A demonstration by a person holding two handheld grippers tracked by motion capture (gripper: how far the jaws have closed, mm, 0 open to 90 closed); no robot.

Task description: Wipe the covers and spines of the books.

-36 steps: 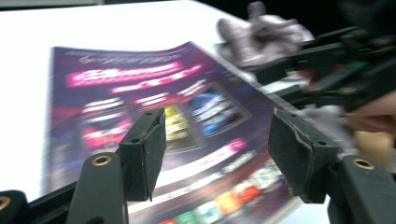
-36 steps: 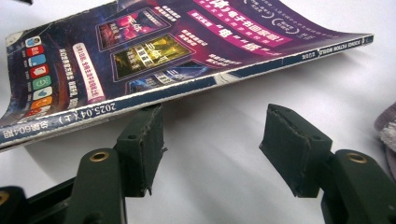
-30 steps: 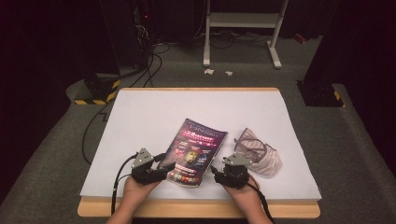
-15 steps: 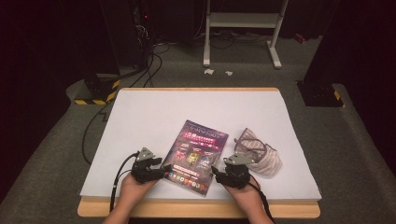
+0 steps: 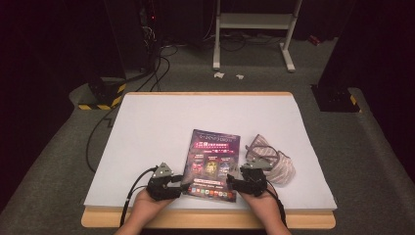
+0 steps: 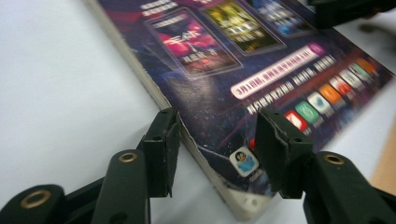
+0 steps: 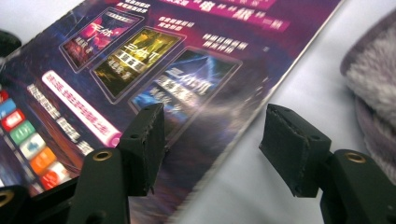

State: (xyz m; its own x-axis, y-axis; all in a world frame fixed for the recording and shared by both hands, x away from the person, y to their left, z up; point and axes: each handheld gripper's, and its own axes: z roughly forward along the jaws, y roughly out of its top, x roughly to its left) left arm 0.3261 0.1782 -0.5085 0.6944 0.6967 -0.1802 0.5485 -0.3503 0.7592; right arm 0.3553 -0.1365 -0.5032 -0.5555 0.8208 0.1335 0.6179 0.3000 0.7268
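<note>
White table cover (image 5: 161, 127): spread over the whole tabletop. Magazine (image 5: 213, 164): laid flat at 6 o'clock of the cover's centre, near the front edge, glossy purple cover up. Striped fabric pouch (image 5: 274, 164): set just beside the magazine at its 3 o'clock. Left gripper (image 5: 177, 183): placed at the magazine's 7 o'clock corner; jaws part open and just closing, that corner seen between them in the left gripper view, pads not pressed on it. Right gripper (image 5: 232, 184): held at the 5 o'clock corner, jaws apart astride the magazine's edge, nothing gripped.
</note>
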